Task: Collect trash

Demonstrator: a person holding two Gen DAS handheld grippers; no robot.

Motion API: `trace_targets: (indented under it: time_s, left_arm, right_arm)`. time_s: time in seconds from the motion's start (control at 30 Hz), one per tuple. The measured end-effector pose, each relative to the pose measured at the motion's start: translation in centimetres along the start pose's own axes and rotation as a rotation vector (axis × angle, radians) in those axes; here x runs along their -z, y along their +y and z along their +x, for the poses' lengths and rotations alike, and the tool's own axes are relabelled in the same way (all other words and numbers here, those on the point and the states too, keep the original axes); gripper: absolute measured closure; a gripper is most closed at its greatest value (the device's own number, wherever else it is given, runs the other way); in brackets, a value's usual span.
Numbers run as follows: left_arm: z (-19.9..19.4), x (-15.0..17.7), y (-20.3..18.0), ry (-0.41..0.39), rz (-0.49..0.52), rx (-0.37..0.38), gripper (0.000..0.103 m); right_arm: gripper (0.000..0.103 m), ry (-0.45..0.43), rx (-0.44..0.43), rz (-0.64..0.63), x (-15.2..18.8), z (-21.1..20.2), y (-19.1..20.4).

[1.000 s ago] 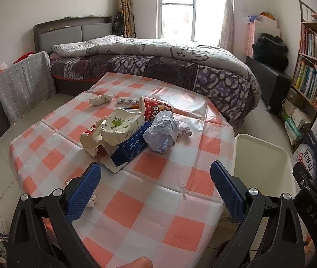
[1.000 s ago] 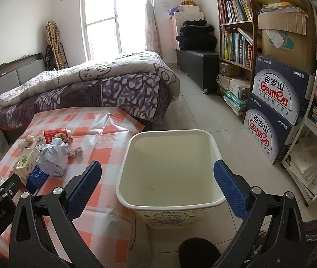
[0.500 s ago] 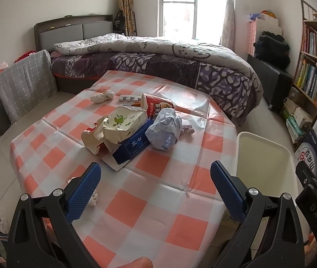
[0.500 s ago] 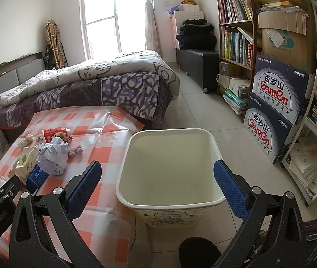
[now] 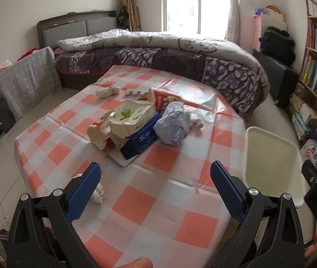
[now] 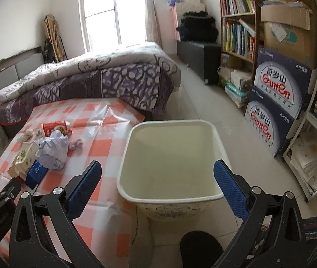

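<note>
Table (image 5: pixel 163 203) first, under its orange-and-white checked cloth, filling most of what we see from the left wrist, with the bed (image 5: pixel 180 53) beyond its far edge. Next in size is the cream waste bin (image 6: pixel 169 156), which stands on the floor just beside the table's right edge; we look down into it from the right wrist and see nothing inside.

Our left gripper (image 5: pixel 156 189) hangs above the near part of the table with its blue pads (image 5: pixel 83 192) spread wide, holding nothing and touching nothing. Our right gripper (image 6: pixel 158 188) sits above the bin's near rim, its pads (image 6: pixel 230 189) just as wide apart and bare.

The trash lies in a heap past the middle of the table, well apart from both grippers. We make out a cream tissue pack with green print (image 5: pixel 131 116) lying on a flattened blue carton (image 5: pixel 141 138), a torn white-and-red box (image 5: pixel 98 134) against its left side, and a crumpled pale-blue paper ball (image 5: pixel 174 127) touching the carton's right end. A red snack packet (image 5: pixel 165 98) stands behind them. Smaller still: a crumpled tissue (image 5: pixel 107 92) and a blister strip (image 5: pixel 136 92) near the far edge, a small pinkish wad (image 5: pixel 196 124) beside the paper ball, and a white scrap (image 5: pixel 98 193) close to our left pad.
</note>
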State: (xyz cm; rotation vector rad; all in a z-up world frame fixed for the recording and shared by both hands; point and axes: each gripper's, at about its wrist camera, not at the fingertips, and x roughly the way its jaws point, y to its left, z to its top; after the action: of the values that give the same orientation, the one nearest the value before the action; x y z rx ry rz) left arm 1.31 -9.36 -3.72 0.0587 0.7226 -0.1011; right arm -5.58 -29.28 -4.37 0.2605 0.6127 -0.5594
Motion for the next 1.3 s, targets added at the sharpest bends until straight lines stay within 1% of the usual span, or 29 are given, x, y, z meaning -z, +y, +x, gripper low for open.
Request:
trace_targets:
  time_s: [0.07, 0.17, 0.27, 0.3, 0.5, 0.63, 0.73, 0.8, 0.87, 0.93, 1.03, 1.1, 1.17, 1.2, 1.27, 1.3]
  left_arm:
    - [0.6, 0.1, 0.5, 0.031, -0.006, -0.024, 0.007]
    - [2.3, 0.3, 2.0, 0.116, -0.035, -0.082, 0.007]
    - [4.0, 0.6, 3.6, 0.191, -0.078, -0.118, 0.007]
    - [5.0, 0.7, 4.6, 0.234, -0.111, -0.129, 0.008]
    - [8.5, 2.1, 9.8, 0.386, -0.28, -0.191, 0.008]
    - [10.6, 3.3, 12.1, 0.46, -0.347, -0.204, 0.008]
    - [11.3, 3.5, 12.6, 0.477, -0.354, -0.202, 0.02]
    - [11.4, 3.3, 12.4, 0.466, -0.325, -0.196, 0.03]
    - [11.4, 2.9, 12.0, 0.454, -0.294, -0.182, 0.046]
    - [11.2, 2.7, 11.6, 0.445, -0.253, -0.154, 0.054]
    - [11.1, 2.4, 11.4, 0.453, -0.253, -0.115, 0.057]
    - [10.7, 1.8, 12.1, 0.455, -0.283, -0.075, 0.057]
    - [9.6, 0.6, 12.5, 0.437, -0.325, -0.017, 0.057]
    - [8.5, -1.1, 12.7, 0.41, -0.349, 0.032, 0.057]
    - [7.2, -3.1, 12.5, 0.371, -0.36, 0.072, 0.057]
    - [6.4, -5.0, 12.4, 0.336, -0.359, 0.09, 0.057]
  right_arm:
    - [0.007, 0.033, 0.0, -0.006, -0.2, 0.2, 0.4]
    - [0.007, 0.088, -0.01, -0.022, -1.0, 0.6, 1.4]
    - [0.007, 0.152, -0.039, -0.035, -2.2, 1.0, 2.4]
    - [0.007, 0.174, -0.054, -0.042, -2.7, 1.0, 2.9]
    - [0.007, 0.247, -0.116, -0.121, -5.4, 1.9, 5.2]
    - [0.007, 0.254, -0.101, -0.164, -6.9, 3.1, 6.2]
    - [0.007, 0.252, -0.1, -0.196, -7.2, 4.1, 6.9]
    - [0.007, 0.27, -0.116, -0.197, -7.0, 5.0, 7.5]
    - [0.007, 0.293, -0.139, -0.185, -6.9, 5.9, 8.2]
    - [0.007, 0.322, -0.168, -0.171, -6.7, 7.0, 9.1]
    - [0.007, 0.371, -0.215, -0.142, -6.4, 8.4, 10.4]
    - [0.007, 0.414, -0.242, -0.119, -6.2, 9.4, 11.5]
    - [0.007, 0.442, -0.264, -0.101, -6.3, 10.1, 12.6]
    - [0.007, 0.447, -0.276, -0.094, -6.4, 10.3, 13.0]
    - [0.007, 0.453, -0.299, -0.087, -6.8, 10.9, 14.4]
    - [0.007, 0.454, -0.299, -0.088, -6.8, 11.2, 14.9]
